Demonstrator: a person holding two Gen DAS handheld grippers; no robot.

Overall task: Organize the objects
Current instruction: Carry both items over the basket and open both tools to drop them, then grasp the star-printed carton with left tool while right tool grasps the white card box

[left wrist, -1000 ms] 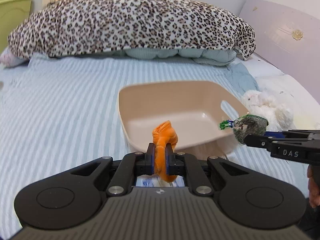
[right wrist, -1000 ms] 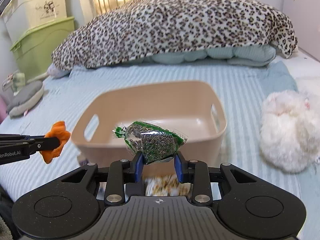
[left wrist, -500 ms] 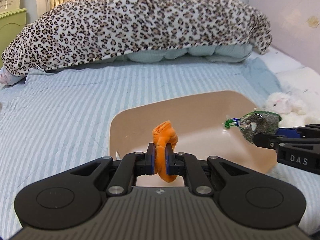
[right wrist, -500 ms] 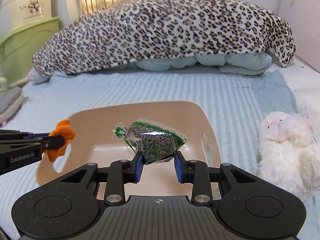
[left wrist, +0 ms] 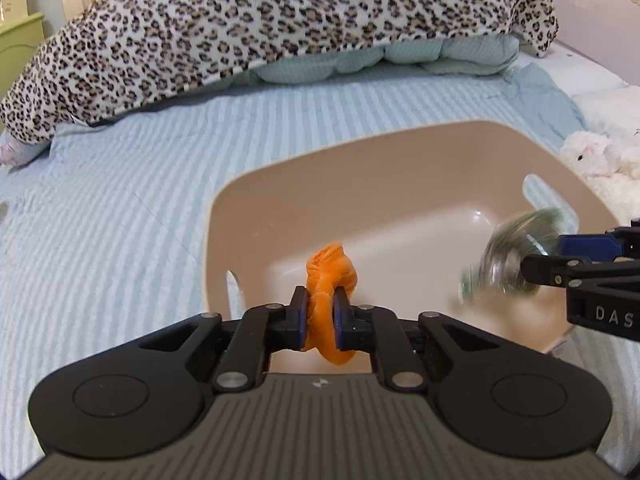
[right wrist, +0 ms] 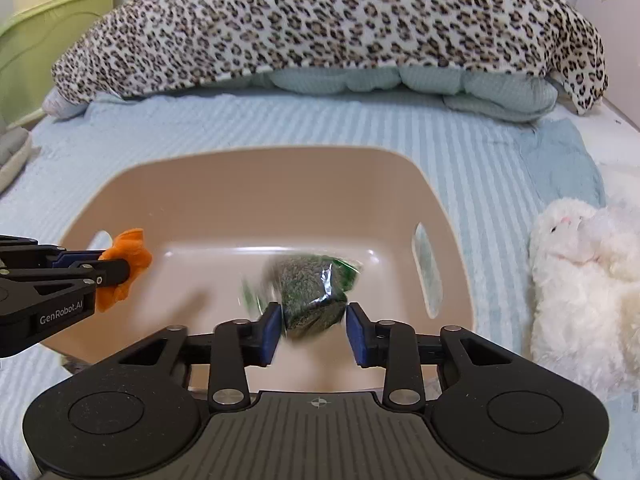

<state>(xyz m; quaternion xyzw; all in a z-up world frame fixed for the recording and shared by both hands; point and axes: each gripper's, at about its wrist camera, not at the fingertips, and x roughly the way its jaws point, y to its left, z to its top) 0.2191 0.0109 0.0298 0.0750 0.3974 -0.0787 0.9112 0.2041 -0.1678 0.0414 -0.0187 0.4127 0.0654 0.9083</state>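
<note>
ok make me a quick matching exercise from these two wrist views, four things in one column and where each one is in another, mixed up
Things:
1. orange cloth toy
2. green pellet bag
3. white plush toy
4. leopard blanket

Places:
A. lying on the bed beside the beige basket
B. heaped at the far end of the bed
C. between the left gripper's opening jaws
D. blurred between the right gripper's opening jaws, over the basket

Pairs: 1-C, 2-D, 3-A, 4-B

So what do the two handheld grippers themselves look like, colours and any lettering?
Both are matte black. The left gripper has two angled linkage arms with silver pivot screws, blue pads on its fingertips, a ribbed grey body and round black discs. The right gripper matches. Their sides carry white lettering: "GenRobot.AI" on the left, "DAS" on the right.
</note>
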